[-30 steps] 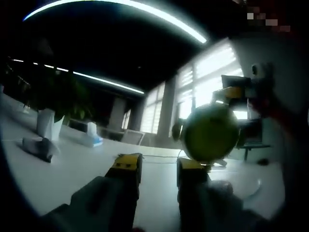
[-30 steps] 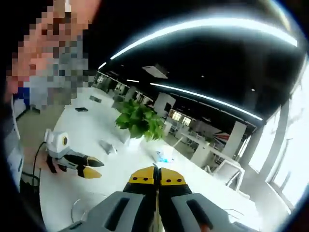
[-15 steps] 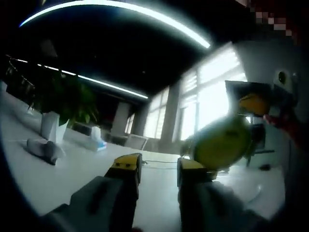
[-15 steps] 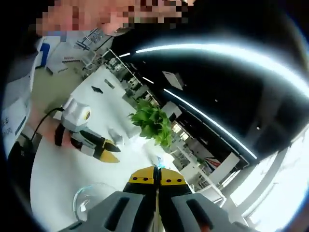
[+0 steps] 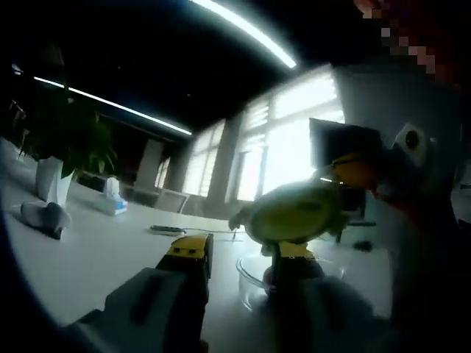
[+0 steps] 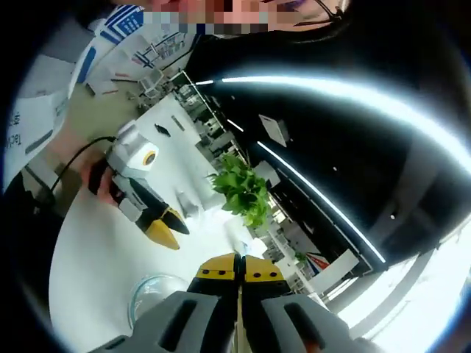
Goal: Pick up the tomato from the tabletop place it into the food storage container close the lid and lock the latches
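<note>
Now carried over the glass container [image 5: 254, 273] rim: green tomato [image 5: 293, 213] clamped by right tongs [image 5: 346, 173]; left tongs [image 5: 235, 254] agape, empty.

Green tomato [image 5: 294, 213] poised above clear container [image 5: 254, 271].

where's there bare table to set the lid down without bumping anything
Bare tabletop lies left of the left tongs, between them and the crumpled cloth near the potted plant and tissue box. It is crowded on the right, where the round lid in the right tongs hangs over the clear container.
</note>
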